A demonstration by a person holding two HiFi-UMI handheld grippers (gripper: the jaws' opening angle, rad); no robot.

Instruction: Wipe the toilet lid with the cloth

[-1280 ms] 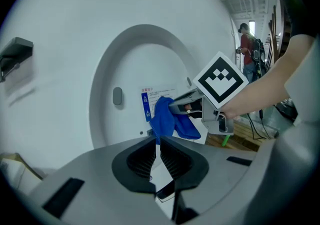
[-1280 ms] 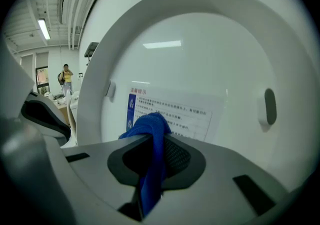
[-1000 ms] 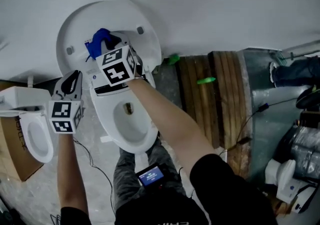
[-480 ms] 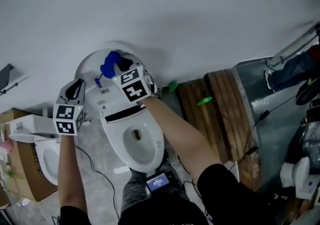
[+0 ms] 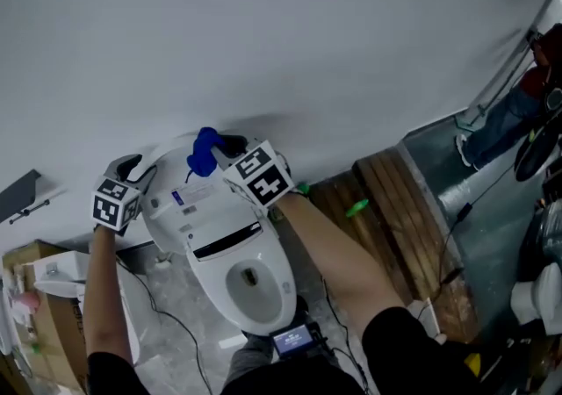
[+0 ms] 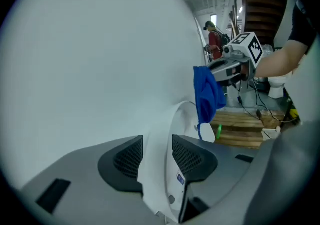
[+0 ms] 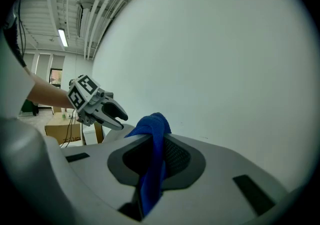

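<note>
Against the wall [image 5: 263,33], at centre, a toilet [image 5: 219,222] — bowl toward the camera, toilet lid [image 6: 159,164] raised upright behind it, close to the wall. At the lid's left edge, the left gripper [image 5: 133,165], jaws opening with the lid's rim between them. At the lid's top, the right gripper [image 5: 224,146], jaws closed on the cloth [image 5: 206,150] (between the two grippers, nearer the right one), just above the rim. Right of the toilet, wooden planks [image 5: 386,200] on the floor, far end at the wall. Farther right, beside the planks, a cable [image 5: 450,269]. Left of the toilet, at the picture's edge, a cardboard box [image 5: 22,275]. Just before the bowl's front — a small screen device [image 5: 294,341].
</note>
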